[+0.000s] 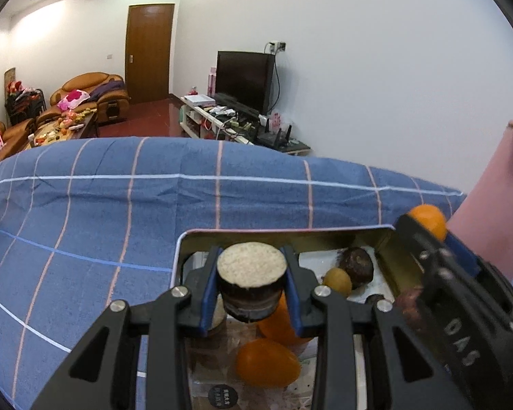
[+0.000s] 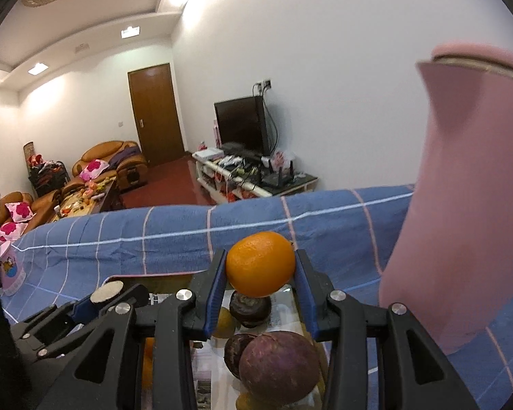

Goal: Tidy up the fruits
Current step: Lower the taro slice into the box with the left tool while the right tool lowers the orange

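- Two tools are over a shallow metal tray (image 1: 179, 256) that sits on a desk covered with a blue checked cloth (image 1: 119, 205).
- Left tool (image 1: 252, 285): its blue-padded fingers (image 1: 209, 294) are narrow and pressed on both sides of a dark brown root chunk (image 1: 251, 282) with a pale, flat cut top, held above the tray.
- Right tool (image 2: 260, 270): its fingers (image 2: 217, 280) clamp an orange (image 2: 260, 263) from left and right, also held above the tray. In the left wrist view the same tool comes in from the right edge with the orange at its tip.
- Fruit lying in the tray: two orange fruits (image 1: 266, 362) below the left tool, a dark round fruit (image 1: 355, 264) with a small yellow-green fruit (image 1: 338, 282) touching it near the far right corner.
- The right wrist view shows a purple-brown round fruit (image 2: 278, 364) right under the tool, with another dark fruit (image 2: 249, 309) beyond it.
- A pink container (image 2: 475, 205) stands on the cloth just right of the tray.
- A smaller pink printed container (image 2: 12, 270) stands near the cloth's left edge.
- Behind the desk are a television (image 1: 244, 80), a brown sofa (image 1: 92, 95) and a wooden door (image 1: 149, 53).
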Tool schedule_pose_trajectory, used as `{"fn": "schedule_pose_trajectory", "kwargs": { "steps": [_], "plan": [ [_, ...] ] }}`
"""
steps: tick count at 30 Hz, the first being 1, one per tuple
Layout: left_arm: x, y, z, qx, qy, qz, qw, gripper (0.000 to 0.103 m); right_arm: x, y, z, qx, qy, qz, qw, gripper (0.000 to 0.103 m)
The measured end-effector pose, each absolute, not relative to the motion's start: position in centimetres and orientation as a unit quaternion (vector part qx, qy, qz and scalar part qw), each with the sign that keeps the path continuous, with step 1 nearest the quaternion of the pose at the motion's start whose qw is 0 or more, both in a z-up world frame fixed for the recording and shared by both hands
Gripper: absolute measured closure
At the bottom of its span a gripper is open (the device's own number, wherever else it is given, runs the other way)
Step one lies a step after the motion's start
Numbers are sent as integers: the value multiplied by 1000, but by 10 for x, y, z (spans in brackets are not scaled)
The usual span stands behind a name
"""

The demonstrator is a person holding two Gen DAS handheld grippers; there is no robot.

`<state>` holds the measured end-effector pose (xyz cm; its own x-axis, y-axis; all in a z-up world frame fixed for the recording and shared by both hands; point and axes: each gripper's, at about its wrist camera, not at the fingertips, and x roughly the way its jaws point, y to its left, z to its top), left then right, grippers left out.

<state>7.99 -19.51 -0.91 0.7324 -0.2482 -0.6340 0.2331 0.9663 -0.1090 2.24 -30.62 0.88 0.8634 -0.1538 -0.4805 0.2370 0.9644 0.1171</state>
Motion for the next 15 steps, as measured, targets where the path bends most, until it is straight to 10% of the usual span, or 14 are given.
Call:
{"fn": "schedule_pose_trajectory", "kwargs": {
  "steps": [15],
  "plan": [
    [78, -204, -23, 44, 356, -114, 926, 67, 38, -309, -11, 106, 297, -71, 946, 62]
  ]
}}
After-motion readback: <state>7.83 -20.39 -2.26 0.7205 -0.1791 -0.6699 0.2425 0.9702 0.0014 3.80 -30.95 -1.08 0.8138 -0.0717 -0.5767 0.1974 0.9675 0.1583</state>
